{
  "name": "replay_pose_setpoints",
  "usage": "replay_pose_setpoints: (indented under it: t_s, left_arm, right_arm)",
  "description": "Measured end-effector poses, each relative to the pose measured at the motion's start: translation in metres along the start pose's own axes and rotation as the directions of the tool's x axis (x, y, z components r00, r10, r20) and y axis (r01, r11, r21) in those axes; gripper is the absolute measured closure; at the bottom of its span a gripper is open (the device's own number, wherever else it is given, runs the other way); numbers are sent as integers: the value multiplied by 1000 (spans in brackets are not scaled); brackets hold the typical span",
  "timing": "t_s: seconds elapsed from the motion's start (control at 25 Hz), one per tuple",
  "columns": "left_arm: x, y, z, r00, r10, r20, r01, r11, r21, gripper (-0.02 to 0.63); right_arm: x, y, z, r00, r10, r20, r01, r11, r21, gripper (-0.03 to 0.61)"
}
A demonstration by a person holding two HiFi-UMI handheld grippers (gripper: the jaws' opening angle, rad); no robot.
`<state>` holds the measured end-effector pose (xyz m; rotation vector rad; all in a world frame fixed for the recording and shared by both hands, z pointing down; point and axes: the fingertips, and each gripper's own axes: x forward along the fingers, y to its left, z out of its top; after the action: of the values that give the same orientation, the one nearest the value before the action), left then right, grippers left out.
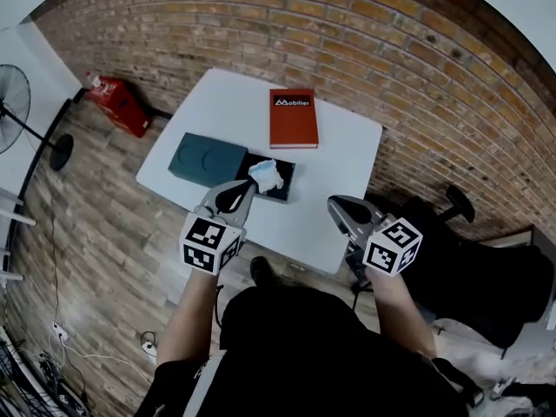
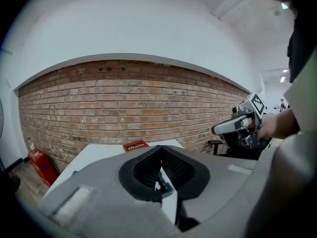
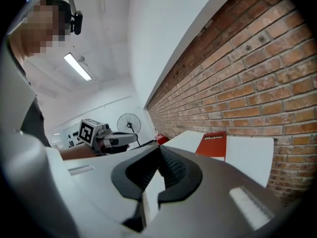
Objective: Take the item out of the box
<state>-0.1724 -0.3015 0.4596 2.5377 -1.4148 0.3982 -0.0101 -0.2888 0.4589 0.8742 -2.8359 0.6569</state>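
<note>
Though closed, two grippers (image 1: pixel 247 189) (image 1: pixel 335 205), one box (image 1: pixel 285 183)

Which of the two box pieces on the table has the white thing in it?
The black tray, right of the teal lid; the lid carries nothing.

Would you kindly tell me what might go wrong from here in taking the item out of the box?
1. The left claw is shut at the edge of the white crumpled item, apparently not gripping it. Unless it opens first, it may only push the item or the black box.
2. The right claw, also shut, hangs off to the side, so nothing steadies the box. It could lift with the item or slide toward the teal lid.
</note>
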Motion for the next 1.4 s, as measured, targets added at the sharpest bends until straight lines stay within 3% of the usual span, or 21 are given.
replay_pose_setpoints:
  t_s: [0.28, 0.68, 1.04, 1.24, 1.4]
  left_arm:
    - [27, 59, -18, 997, -70, -46, 69, 997, -20, 606]
    - [86, 57, -53, 979, -121, -164, 122, 993, -4, 606]
    - [133, 33, -120, 895, -156, -418, 202, 977, 67, 510]
    - [158, 29, -149, 846, -163, -508, 230, 971, 72, 461]
    - [169, 28, -171, 804, -136, -579, 254, 959, 128, 446]
  right_arm:
    - [64, 16, 11, 1000, -13, -27, 12, 1000, -16, 578]
    - [58, -33, 7, 997, -60, -43, 64, 994, 84, 578]
    - [39, -63, -4, 996, -68, -53, 75, 989, 127, 577]
    - [21, -83, -12, 994, -102, -46, 108, 983, 149, 577]
    - [9, -88, -12, 992, -119, -36, 123, 979, 163, 578]
